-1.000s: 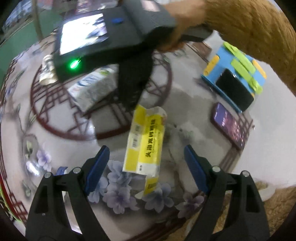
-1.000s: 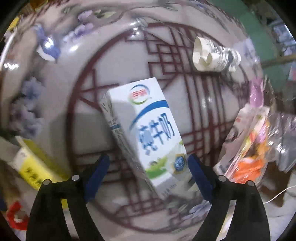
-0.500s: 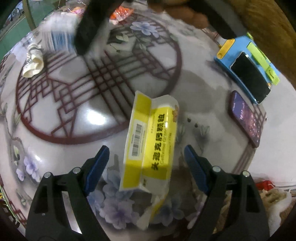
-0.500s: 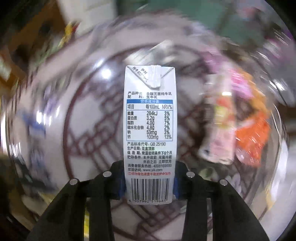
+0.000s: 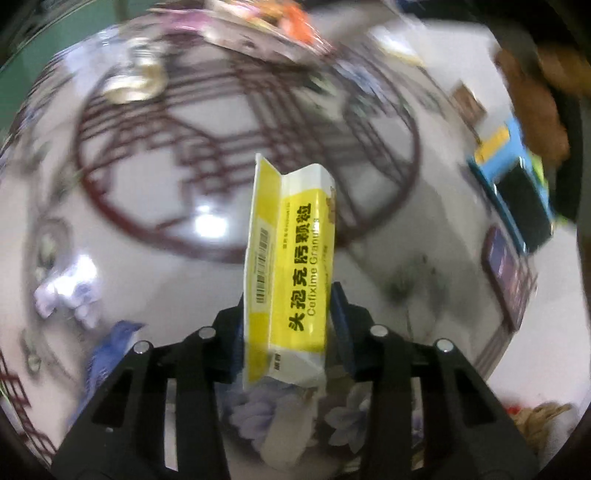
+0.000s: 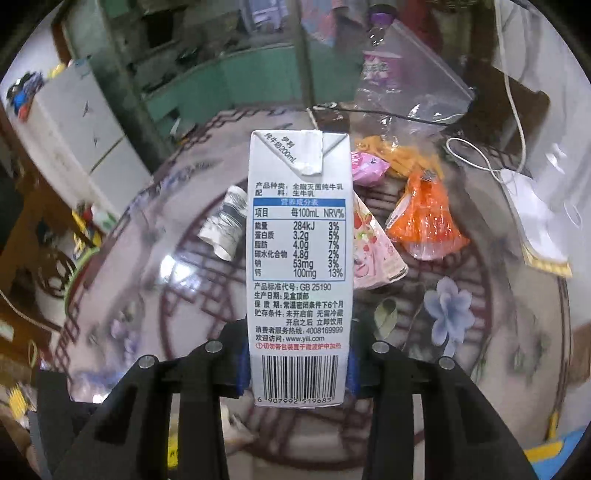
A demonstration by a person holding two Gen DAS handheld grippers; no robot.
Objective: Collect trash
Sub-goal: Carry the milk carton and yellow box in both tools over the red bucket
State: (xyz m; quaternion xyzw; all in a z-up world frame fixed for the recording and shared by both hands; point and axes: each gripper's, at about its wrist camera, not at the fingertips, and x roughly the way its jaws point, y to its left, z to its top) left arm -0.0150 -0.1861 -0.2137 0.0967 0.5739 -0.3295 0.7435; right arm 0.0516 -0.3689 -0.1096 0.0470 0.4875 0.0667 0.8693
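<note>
In the left wrist view my left gripper (image 5: 286, 332) is shut on a yellow and white medicine box (image 5: 291, 266) and holds it above the patterned round table (image 5: 147, 229). In the right wrist view my right gripper (image 6: 297, 365) is shut on a white milk carton (image 6: 298, 266), held upright above the table (image 6: 461, 369). More trash lies beyond the carton: a crumpled paper cup (image 6: 225, 225), a pink wrapper (image 6: 375, 254) and an orange wrapper (image 6: 424, 221). The cup (image 5: 135, 79) and wrappers (image 5: 266, 22) also show blurred at the table's far side in the left wrist view.
A blue case with a phone (image 5: 517, 192) and a second phone (image 5: 508, 269) lie at the table's right. A clear plastic bag (image 6: 410, 74) and white cable (image 6: 480, 158) sit at the far edge. A white cabinet (image 6: 77, 129) stands beyond the table.
My left gripper has closed on the medicine box and lifted it. My right gripper closed on the milk carton, raised it upright and moved away from the left camera's view.
</note>
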